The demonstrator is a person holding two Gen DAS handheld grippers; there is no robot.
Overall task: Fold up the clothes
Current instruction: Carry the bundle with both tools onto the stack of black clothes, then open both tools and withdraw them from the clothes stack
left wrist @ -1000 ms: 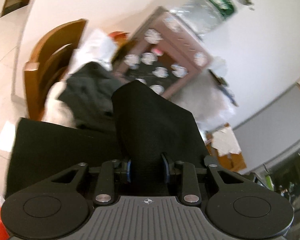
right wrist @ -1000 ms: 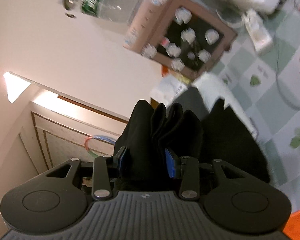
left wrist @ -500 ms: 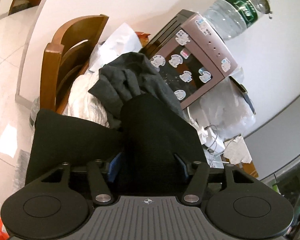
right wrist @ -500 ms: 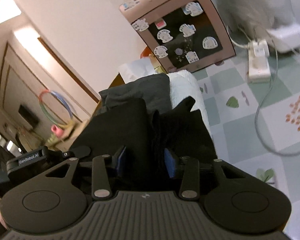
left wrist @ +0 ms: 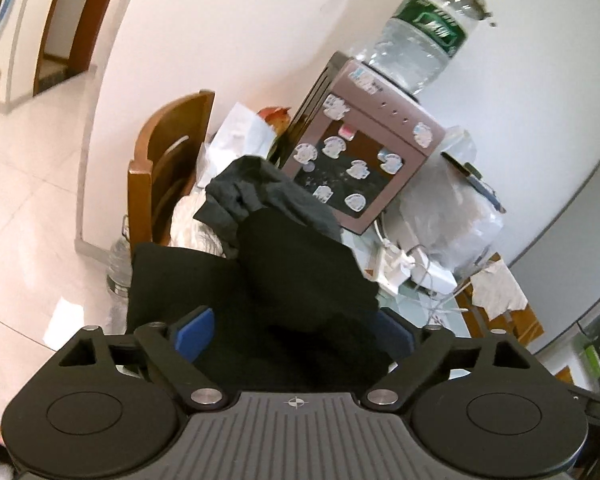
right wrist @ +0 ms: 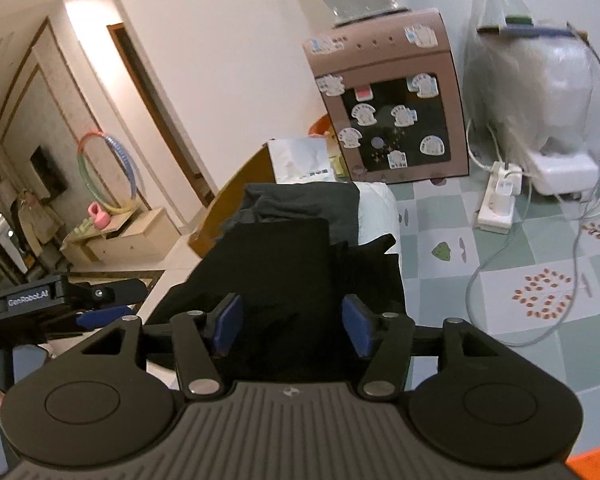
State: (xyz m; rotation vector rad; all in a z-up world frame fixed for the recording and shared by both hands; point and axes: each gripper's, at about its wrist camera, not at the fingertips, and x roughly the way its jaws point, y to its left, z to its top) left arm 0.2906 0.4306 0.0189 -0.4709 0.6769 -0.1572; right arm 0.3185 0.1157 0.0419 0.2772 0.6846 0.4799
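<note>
Both grippers spread wide, gripping nothing. Black garment (right wrist: 284, 276) lies between the left gripper (left wrist: 296, 332) fingers and the right gripper (right wrist: 290, 328) fingers, on the table (right wrist: 480, 248) in front of the water dispenser (right wrist: 388, 100), touching the grey clothes pile (right wrist: 304, 204).

Both claws stand spread wide: the left claw (left wrist: 292, 332) and the right claw (right wrist: 290, 326) each show blue pads (right wrist: 227, 322) set well apart
</note>
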